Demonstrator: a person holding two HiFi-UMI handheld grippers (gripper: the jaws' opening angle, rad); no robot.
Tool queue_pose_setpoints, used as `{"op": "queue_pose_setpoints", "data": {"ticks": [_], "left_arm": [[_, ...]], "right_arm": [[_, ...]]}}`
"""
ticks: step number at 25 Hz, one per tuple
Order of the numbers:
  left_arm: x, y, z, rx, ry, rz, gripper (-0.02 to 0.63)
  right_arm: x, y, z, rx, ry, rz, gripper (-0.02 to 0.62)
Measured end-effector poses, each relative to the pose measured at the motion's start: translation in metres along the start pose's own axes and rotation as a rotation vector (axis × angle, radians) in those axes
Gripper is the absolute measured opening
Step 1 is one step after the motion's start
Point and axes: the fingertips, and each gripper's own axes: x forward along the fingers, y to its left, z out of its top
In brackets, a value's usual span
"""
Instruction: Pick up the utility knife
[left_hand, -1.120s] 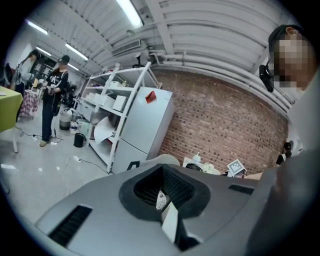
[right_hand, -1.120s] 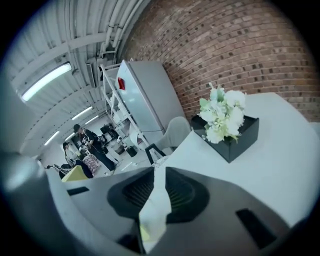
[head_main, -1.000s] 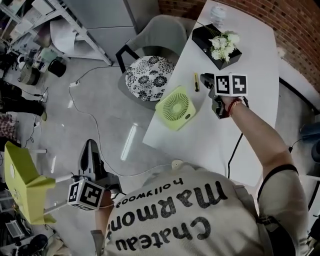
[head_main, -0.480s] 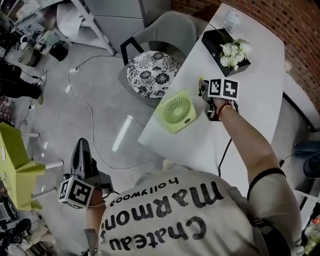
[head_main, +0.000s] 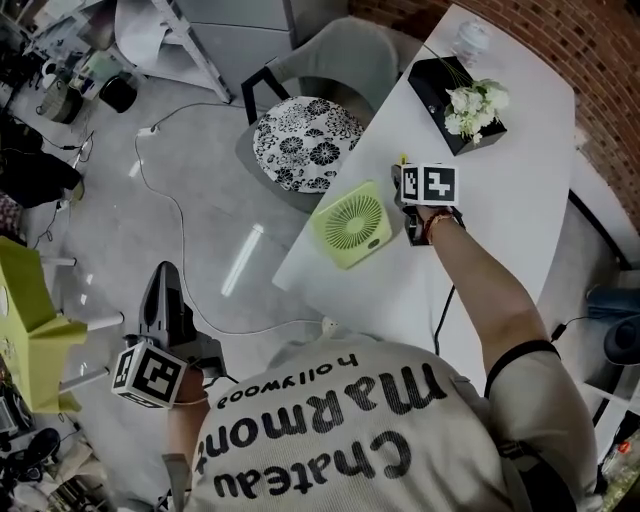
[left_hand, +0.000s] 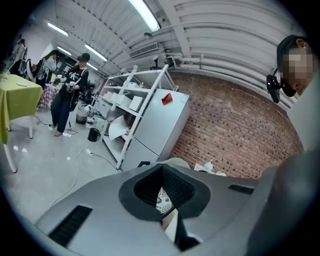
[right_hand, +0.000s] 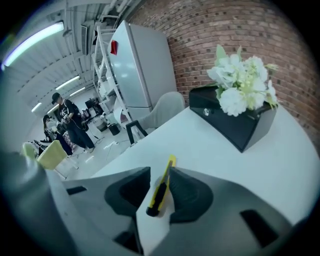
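Right gripper (right_hand: 157, 176) is angled down over the white table (right_hand: 280, 165). Its jaws stand wide and have just been opening. The yellow-and-black utility knife (right_hand: 161, 187) lies flat on the table in the gap between them, lengthwise along the jaws. Its yellow tip reaches just past the fingertips and its black end sits deeper in. It lies closer to one jaw, and neither pad is seen clamping it. The green desk fan (head_main: 352, 222) is near the gripper; the black box of white flowers (right_hand: 240, 117) is further up the table. Left gripper (head_main: 165, 275) hangs low over the floor, tips together, holding nothing.
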Motion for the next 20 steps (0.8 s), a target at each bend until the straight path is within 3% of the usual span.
{"op": "queue_pose_setpoints", "data": {"ticks": [5, 20], "left_arm": [[0.004, -0.002, 0.002, -0.011, -0.041, 0.013, 0.002], [0.008, -0.013, -0.013, -0.029, 0.006, -0.025, 0.002]], "right_arm": [[0.004, -0.008, -0.004, 0.003, 0.008, -0.032, 0.092], [0.003, -0.013, -0.006, 0.024, 0.001, -0.035, 0.063]]}}
